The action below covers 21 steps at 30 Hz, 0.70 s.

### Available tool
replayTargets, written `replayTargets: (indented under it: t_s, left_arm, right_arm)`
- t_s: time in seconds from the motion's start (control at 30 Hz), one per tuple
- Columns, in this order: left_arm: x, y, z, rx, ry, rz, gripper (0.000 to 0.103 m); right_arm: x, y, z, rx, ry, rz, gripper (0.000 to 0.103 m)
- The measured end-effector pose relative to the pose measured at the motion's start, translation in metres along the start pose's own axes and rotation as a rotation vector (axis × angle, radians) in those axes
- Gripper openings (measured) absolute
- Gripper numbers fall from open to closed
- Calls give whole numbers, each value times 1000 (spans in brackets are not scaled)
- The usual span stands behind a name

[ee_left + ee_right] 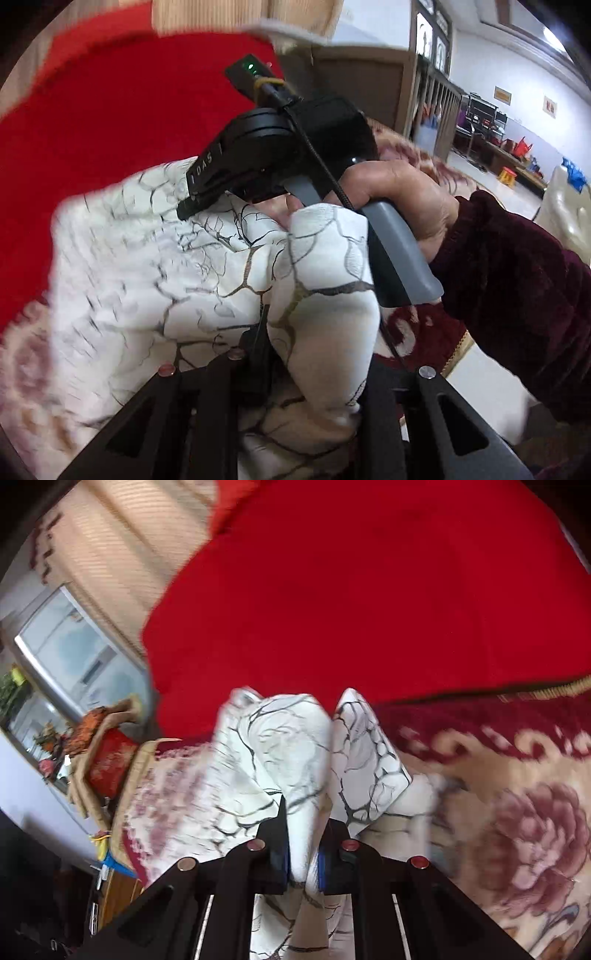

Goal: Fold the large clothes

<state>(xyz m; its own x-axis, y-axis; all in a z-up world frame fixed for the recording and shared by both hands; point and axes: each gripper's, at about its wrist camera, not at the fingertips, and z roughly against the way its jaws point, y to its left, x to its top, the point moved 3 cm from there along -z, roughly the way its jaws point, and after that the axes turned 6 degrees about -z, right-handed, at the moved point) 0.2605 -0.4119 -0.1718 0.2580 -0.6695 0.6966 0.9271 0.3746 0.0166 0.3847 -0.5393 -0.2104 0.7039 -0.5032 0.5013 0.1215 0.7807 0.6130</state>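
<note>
Cream-white soft cloth veined with dark and golden branching lines (291,760) fills the space nearest both tongs: the right tongs (303,853) are clenched on an upstanding fold of it, the blue-edged pads pressed against the fabric from either side. The left tongs (306,369) likewise pinch a thick rolled bunch of the same garment, which rises between the black fingers and hides their tips. Just past that bunch, the right tool's black body and grey handle show in the left view, gripped by a hand (399,199) in a dark maroon ribbed sleeve (517,280), very close, leaving little room between the two tools. Under the garment lies a plush beige blanket with large pink-maroon flowers (524,812), blurred. Beyond it spreads a smooth bright red cover (369,590), broad and bare, open ahead of both tongs. Farther off to the left of the right tongs stands a window (74,657) with beige curtains; right of the left tongs, a wooden railing (432,107) and a cluttered far table (495,140).
</note>
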Motion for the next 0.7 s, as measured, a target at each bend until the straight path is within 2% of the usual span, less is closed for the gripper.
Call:
replayTargets:
  t_s: [0.07,0.13,0.2,0.23,0.33,0.4,0.43,0.5,0.6,0.67,0.7]
  left_arm:
    - [-11,-8,-12,23,30,-39,22]
    - [-18,-16,-7,40,36,-78,27]
    - [-21,-20,8,30,35,-74,29]
    - [-22,-20,18,10,38,-65,34]
    - [-24,-23,63,-115,-5,-32,40]
    - [-32,-24,104,-137,-59,-25,49]
    - [-34,-21,118,-129,-79,-17,53]
    - [-38,-7,143,-90,-108,2,54]
    - [-47,34,165,40,-134,73,56]
    - [-54,70,160,117,-122,158,56]
    - [-61,88,143,123,-74,207,56]
  right_arm:
    - [-11,-37,-21,-3,55,-80,11]
    - [-24,-59,-38,56,91,-145,11]
    - [-29,-63,-38,94,69,-146,11]
    - [-31,-64,-37,111,59,-154,11]
    - [-35,-69,-38,120,46,-179,14]
    - [-35,-75,-35,124,34,-182,15]
    - [-35,-78,-33,128,31,-189,16]
    - [-38,-78,-31,122,23,-182,18]
    - [-41,-70,-24,93,12,-181,25]
    - [-44,-75,-9,44,10,-146,32]
    - [-46,-75,-6,12,12,-128,43]
